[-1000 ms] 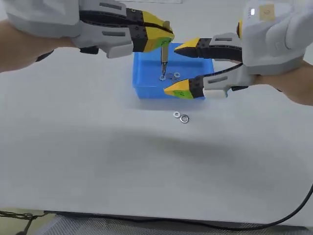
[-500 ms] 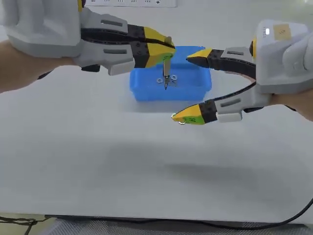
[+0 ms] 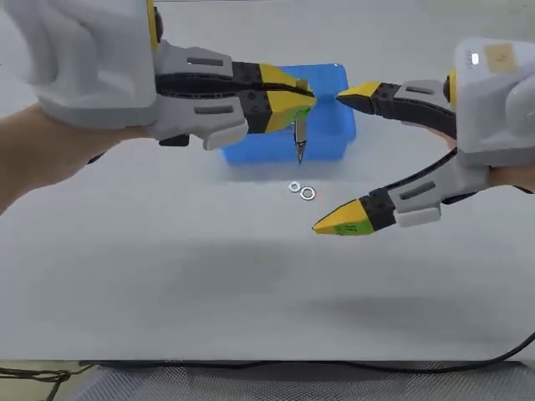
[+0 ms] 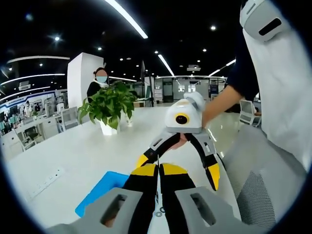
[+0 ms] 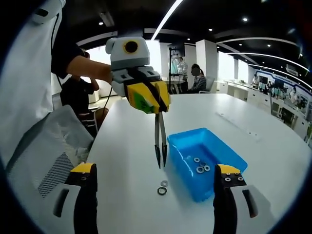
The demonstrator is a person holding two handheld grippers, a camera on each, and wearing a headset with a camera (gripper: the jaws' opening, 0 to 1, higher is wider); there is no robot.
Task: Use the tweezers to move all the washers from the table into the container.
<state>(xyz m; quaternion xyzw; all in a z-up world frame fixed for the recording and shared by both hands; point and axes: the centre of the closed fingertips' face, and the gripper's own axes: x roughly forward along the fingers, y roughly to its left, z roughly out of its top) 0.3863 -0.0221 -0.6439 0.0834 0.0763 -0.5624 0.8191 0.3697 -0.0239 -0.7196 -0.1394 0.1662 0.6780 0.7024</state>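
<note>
Hanging point-down from the left gripper [image 3: 306, 98], whose jaws are pressed together on their upper end, the tweezers [image 3: 299, 144] are above the table [image 3: 167, 276], just beside the blue container [image 3: 251, 155]. Their tips stand a little apart and carry nothing. Two washers [image 3: 302, 191] lie on the table near the tips; a few more lie inside the container. The right gripper [image 3: 333, 159] has its jaws wide apart and empty.

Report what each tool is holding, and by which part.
Left tool: shut on the tweezers, clamped at their upper end, tips pointing down. Right tool: open, holding nothing.
</note>
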